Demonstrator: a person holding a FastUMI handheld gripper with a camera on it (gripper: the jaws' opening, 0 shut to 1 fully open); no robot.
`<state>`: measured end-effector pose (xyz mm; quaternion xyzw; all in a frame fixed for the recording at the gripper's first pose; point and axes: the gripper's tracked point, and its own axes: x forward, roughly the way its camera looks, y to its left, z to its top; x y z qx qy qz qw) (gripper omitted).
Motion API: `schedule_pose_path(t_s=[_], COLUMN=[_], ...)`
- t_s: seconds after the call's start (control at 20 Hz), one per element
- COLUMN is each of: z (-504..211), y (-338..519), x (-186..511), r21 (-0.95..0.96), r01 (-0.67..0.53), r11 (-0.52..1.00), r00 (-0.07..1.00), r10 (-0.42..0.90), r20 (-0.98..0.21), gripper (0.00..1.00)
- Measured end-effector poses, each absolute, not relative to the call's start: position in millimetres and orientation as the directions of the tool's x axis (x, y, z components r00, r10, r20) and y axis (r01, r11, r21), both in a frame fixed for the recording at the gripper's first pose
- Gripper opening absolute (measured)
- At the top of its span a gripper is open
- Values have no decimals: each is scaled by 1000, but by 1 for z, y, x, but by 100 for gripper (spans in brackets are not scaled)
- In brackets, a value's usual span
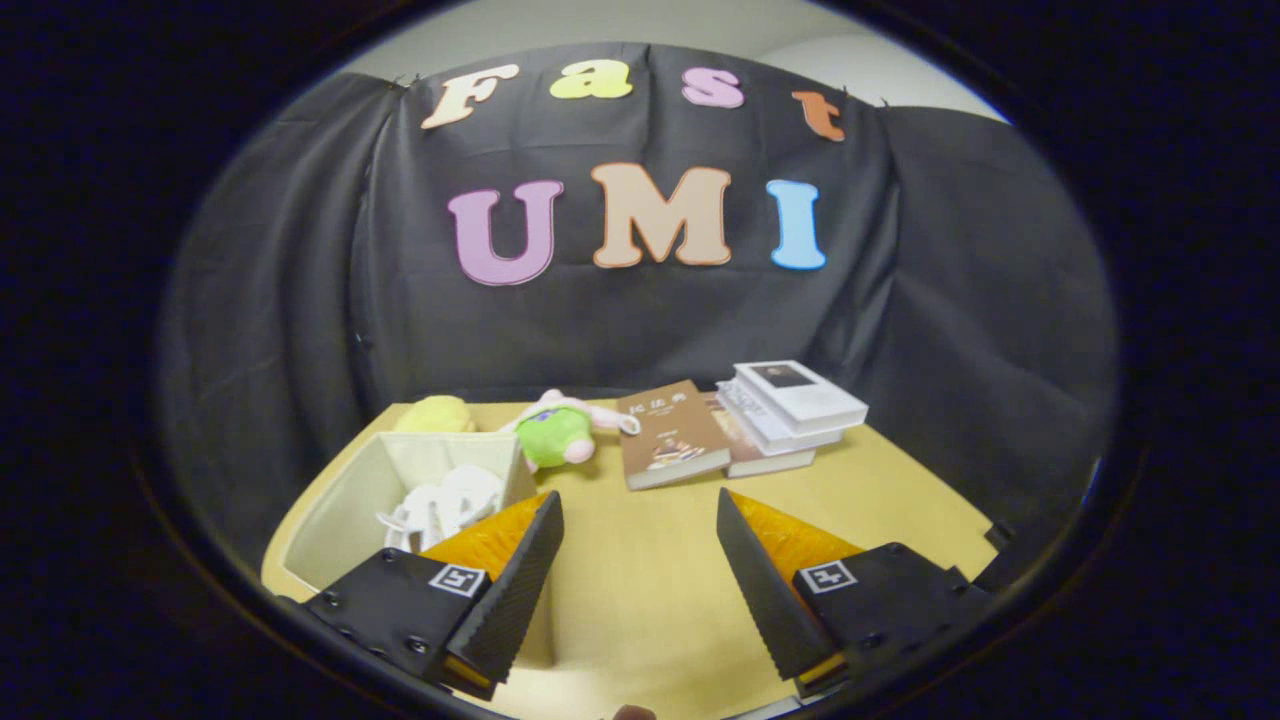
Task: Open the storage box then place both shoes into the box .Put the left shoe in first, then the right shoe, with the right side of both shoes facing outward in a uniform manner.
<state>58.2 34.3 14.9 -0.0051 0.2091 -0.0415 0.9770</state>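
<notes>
Black cloth drapes behind a yellow tabletop (640, 560), and the gripper (640, 590) hovers above it with fingers spread wide, nothing between them. Just ahead of the left finger sits the open beige fabric storage box (345, 510), lid off, with a white laced shoe (445, 505) lying inside; whether a second is under it I cannot tell. That shoe looks light and soft-sided, laces loose, so I'd pinch the firmer heel collar. Beyond the fingers lie a green-and-pink plush toy (555, 435), a brown book (670, 438) and stacked white books (795, 405).
</notes>
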Motion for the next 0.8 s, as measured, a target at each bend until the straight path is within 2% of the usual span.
schedule_pose_path(t_s=[0.45, 0.8], z=[18, -11], y=[-7, -10], x=[18, -22], r21=[-5, -60], r01=[31, 25], r11=[1000, 998], r00=[990, 992], r10=[-32, -32], r20=[-136, -124], gripper=[98, 98])
